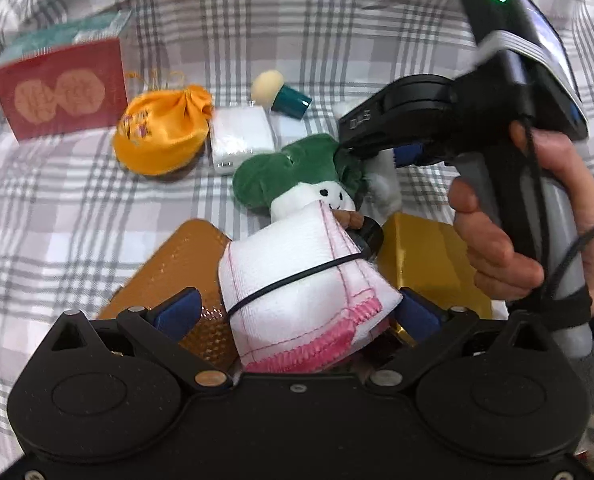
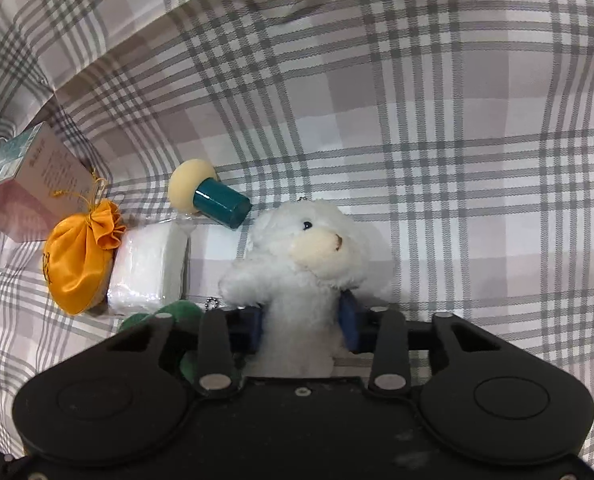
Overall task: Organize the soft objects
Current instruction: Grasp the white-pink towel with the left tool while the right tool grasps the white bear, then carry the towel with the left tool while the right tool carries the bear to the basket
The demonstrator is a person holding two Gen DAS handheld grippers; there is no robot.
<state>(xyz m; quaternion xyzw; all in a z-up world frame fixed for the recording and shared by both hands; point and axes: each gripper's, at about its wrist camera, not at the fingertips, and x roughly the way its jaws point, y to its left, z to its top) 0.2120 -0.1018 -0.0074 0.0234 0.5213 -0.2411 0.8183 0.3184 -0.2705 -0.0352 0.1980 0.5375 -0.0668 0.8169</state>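
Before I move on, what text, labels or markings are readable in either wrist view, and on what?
Nothing reads cleanly.
Right gripper body: pale embossed characters, too blurred to read.
Red box: two orange medallions, characters unreadable.
Orange pouch: embroidered marks, illegible.
Box side panel, right wrist view: fine print, too small.
Green plush: a stitched smiley face only.

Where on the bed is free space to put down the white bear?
Bare checked sheet lies right of the white bear, held in the right tool. Crowded to the left: teal stamp, white packet, orange pouch, box.
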